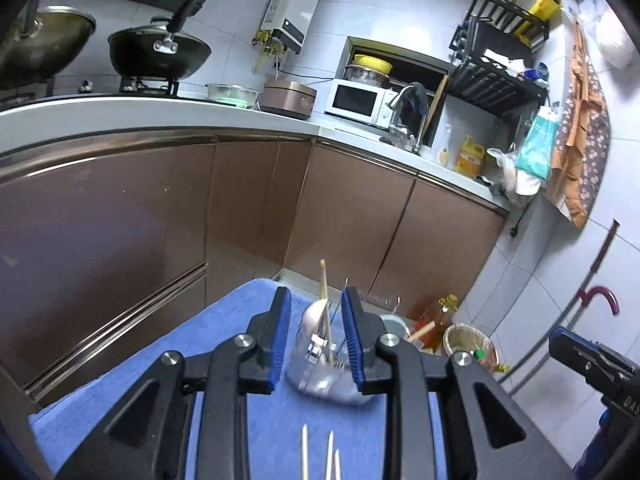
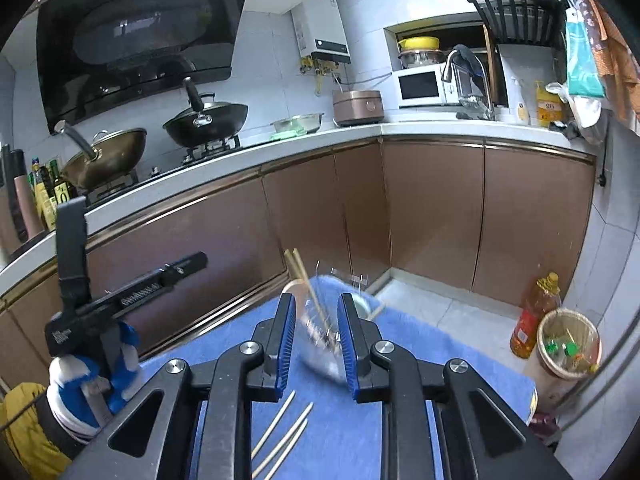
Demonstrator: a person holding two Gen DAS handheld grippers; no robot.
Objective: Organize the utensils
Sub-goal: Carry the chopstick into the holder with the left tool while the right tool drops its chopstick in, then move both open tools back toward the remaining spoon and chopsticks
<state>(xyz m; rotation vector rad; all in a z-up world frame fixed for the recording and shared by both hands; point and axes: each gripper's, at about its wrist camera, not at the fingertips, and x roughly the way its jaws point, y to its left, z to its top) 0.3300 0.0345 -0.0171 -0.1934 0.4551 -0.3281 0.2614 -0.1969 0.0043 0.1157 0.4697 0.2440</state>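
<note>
On the blue cloth (image 1: 248, 320), a glass jar (image 1: 320, 360) holding chopsticks and cutlery is standing at twelve o'clock from both grippers. Loose chopsticks (image 2: 280, 432) are lying at six o'clock of it. Left gripper (image 1: 316, 344) and right gripper (image 2: 316, 344) are hovering part-open, empty. Judged step: approaching; next, lowering onto one stick.

Blurred glass jar (image 1: 320, 360), chopsticks (image 1: 330, 456) cut by bottom edge
</note>
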